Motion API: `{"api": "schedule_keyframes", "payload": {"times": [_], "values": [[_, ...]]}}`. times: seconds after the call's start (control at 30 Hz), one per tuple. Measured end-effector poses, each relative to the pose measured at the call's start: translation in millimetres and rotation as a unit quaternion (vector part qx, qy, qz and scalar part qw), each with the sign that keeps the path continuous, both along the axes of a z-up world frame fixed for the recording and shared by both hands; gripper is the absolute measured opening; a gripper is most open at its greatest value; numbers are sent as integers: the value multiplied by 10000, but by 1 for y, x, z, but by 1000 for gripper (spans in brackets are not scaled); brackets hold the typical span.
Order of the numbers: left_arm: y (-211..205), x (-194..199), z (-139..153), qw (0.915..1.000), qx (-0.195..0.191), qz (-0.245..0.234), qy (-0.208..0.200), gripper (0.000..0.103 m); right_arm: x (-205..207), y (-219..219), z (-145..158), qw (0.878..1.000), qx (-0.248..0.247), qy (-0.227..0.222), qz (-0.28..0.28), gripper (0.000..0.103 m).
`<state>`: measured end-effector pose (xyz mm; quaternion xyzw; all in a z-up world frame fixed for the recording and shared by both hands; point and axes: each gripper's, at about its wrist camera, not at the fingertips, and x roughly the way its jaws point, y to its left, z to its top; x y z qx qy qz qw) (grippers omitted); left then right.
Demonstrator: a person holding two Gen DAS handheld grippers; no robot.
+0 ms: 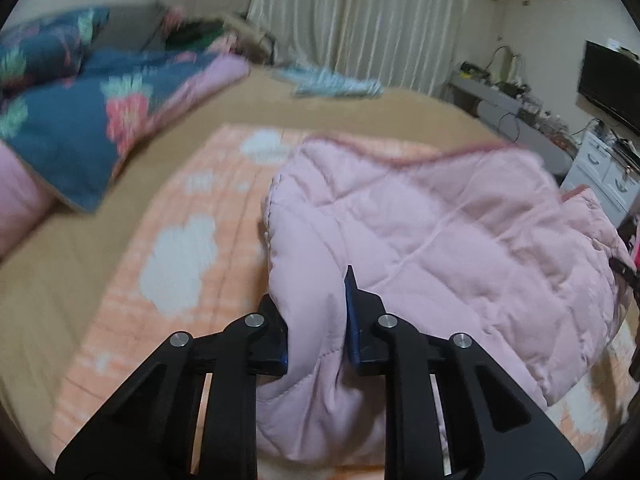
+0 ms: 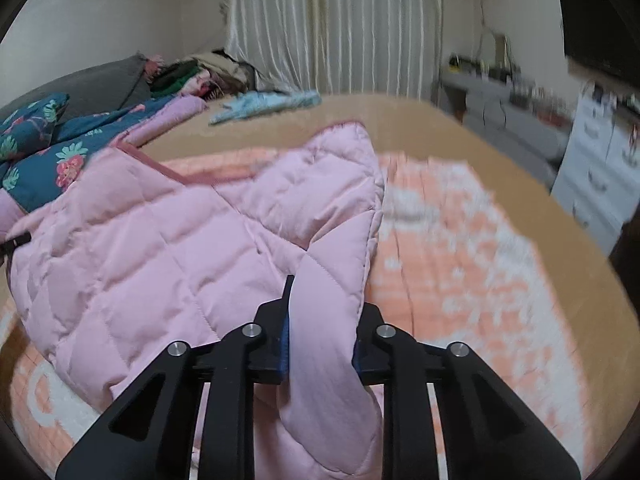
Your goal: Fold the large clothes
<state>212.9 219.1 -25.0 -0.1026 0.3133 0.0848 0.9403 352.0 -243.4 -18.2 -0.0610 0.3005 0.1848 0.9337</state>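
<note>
The pink quilted jacket [image 1: 420, 232] lies on an orange-and-white blanket [image 1: 180, 256] spread over a tan bed [image 1: 400, 116]. The left gripper [image 1: 318, 320] pinches one padded fold of it; the right gripper [image 2: 322, 320] is clamped on another. Striped curtains [image 2: 336, 28] hang behind, a white dresser [image 2: 596, 184] stands beside.

The pink quilted jacket [image 1: 420, 240] is padded cloth, smooth and matt with a faint sheen, stitched into diamond panels and edged in darker pink trim. Under it lies an orange-and-white blanket [image 1: 160, 280] of soft, fuzzy cloth, spread on a tan bed cover [image 2: 460, 128] that looks plain and matt. Each hand-held gripper, left [image 1: 318, 320] and right [image 2: 322, 320], is matt black plastic with shiny metal pins and blue pads. The floral quilt [image 1: 80, 120] is printed cloth
</note>
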Motion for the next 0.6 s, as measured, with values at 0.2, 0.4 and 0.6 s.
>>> {"api": "schedule_keyframes", "payload": {"times": [0.2, 0.4, 0.6], "values": [[5, 17, 45, 9993, 127, 1, -355, 12, 15, 10, 51, 9986, 274, -437, -109, 17], [12, 46, 49, 9991, 108, 214, -349, 12, 41, 22, 60, 9978, 204, -516, -357, 17], [17, 59, 36, 9992, 120, 346, -133, 12, 63, 20, 41, 9977, 236, -234, -583, 17]]}}
